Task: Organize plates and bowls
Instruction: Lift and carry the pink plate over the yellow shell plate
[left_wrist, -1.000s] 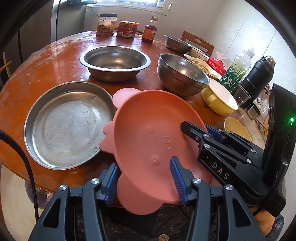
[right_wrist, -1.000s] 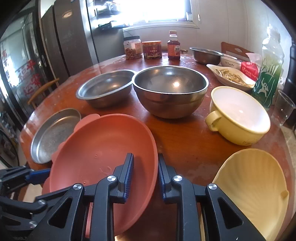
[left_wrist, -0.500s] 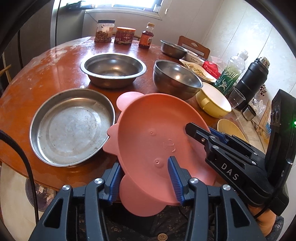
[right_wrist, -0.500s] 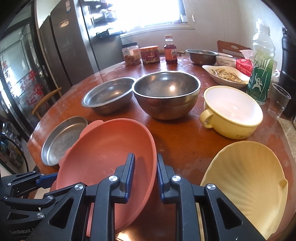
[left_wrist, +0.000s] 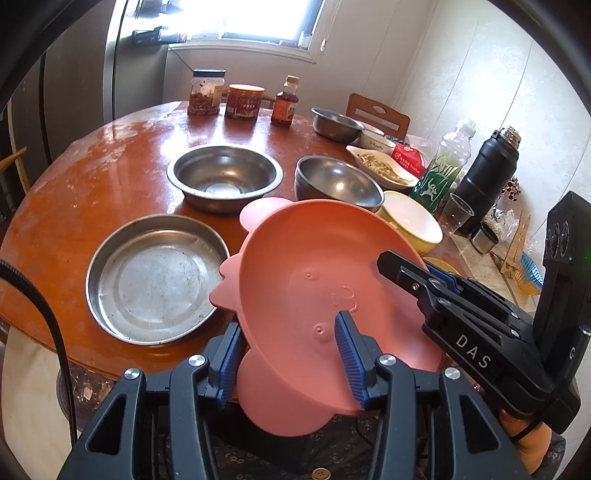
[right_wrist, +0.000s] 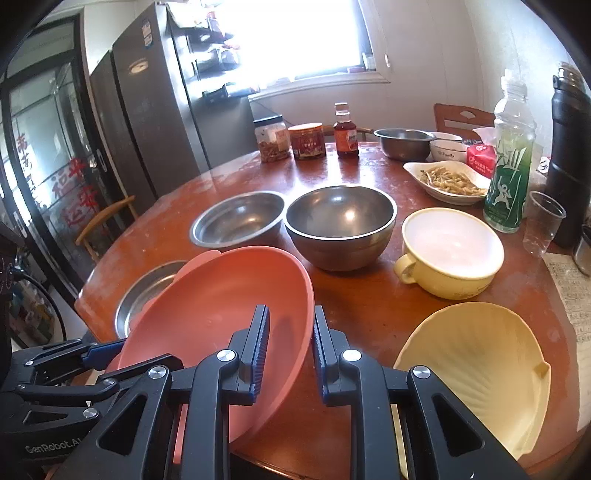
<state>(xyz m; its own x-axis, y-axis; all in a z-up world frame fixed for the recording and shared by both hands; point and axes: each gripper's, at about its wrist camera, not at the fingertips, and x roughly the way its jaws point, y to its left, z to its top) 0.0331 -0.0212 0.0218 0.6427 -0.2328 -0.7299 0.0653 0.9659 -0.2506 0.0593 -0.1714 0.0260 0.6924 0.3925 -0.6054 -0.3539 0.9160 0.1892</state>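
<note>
I hold the pink plate (left_wrist: 314, 280) with both sets of fingers, tilted and lifted off the round wooden table (left_wrist: 110, 177). My left gripper (left_wrist: 288, 354) has its blue-padded fingers (left_wrist: 347, 354) around the plate's near rim at six o'clock in the left wrist view: one pad lies on the inner face, the other sits behind the outer edge. They look clamped on it, though I cannot tell how firm the contact is at the hidden pad. My right gripper (right_wrist: 290, 339) bites the plate (right_wrist: 221, 317) at its right rim, fingers (right_wrist: 258, 339) drawn close with the edge between them; in the left wrist view it comes in from four o'clock.

Beneath the plate's left edge, at nine o'clock in the left wrist view, lies the flat steel pan (left_wrist: 155, 277), partly overlapped by the pink rim in the picture. At twelve o'clock stands the shallow steel bowl (left_wrist: 225, 177), and just beside it at one o'clock the deep steel bowl (left_wrist: 338, 182). Next round, the yellow handled bowl (right_wrist: 450, 251) sits near the deep bowl. At four o'clock in the right wrist view a cream scalloped plate (right_wrist: 476, 373) rests at the table's near edge.

At the far side stand two jars and a sauce bottle (right_wrist: 346, 131), a small steel bowl (right_wrist: 402, 142), a white dish of food (right_wrist: 448, 181), a green bottle (right_wrist: 511, 158) and a black flask (left_wrist: 484, 177).
</note>
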